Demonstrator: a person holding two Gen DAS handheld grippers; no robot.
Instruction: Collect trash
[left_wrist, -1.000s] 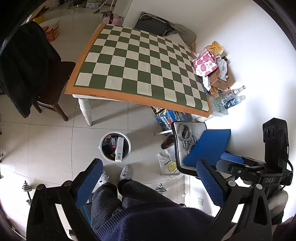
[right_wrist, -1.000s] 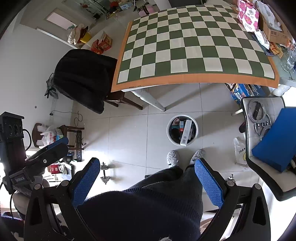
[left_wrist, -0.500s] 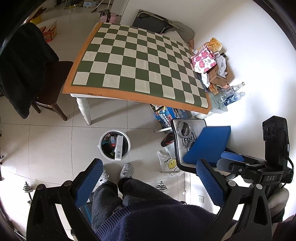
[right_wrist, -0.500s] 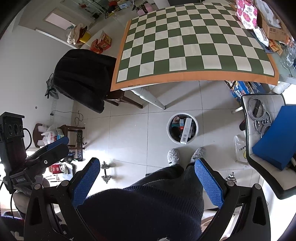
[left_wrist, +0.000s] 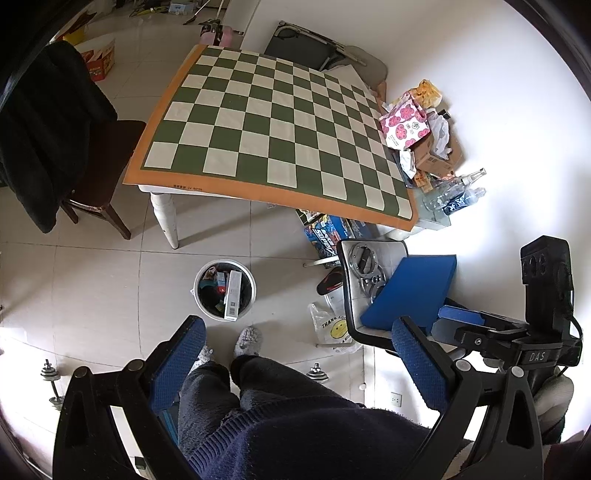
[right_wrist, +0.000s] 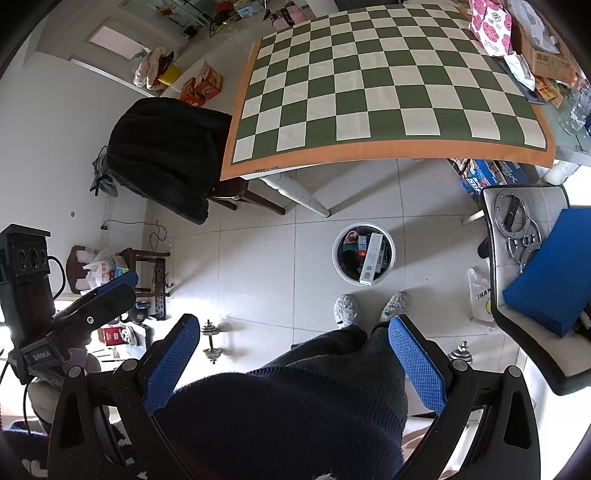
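Note:
A round white trash bin (left_wrist: 225, 288) stands on the tiled floor in front of the table, holding a white box and other packaging; it also shows in the right wrist view (right_wrist: 364, 257). The table carries a green-and-cream checkered cloth (left_wrist: 273, 136) with nothing on its squares. Cartons, wrappers and bottles (left_wrist: 424, 140) are piled at its right end by the wall. My left gripper (left_wrist: 295, 354) is open and empty, held high above the person's legs. My right gripper (right_wrist: 295, 350) is open and empty at the same height.
A dark chair draped with a black coat (left_wrist: 48, 147) stands left of the table. A chair with a blue folder and metal rings (left_wrist: 391, 288) stands to the right, a plastic bag (left_wrist: 332, 328) at its foot. Dumbbells (right_wrist: 212, 339) lie on the floor.
Both views have tilted slightly, so the table sits a little higher in the frames. Both grippers stay open and empty.

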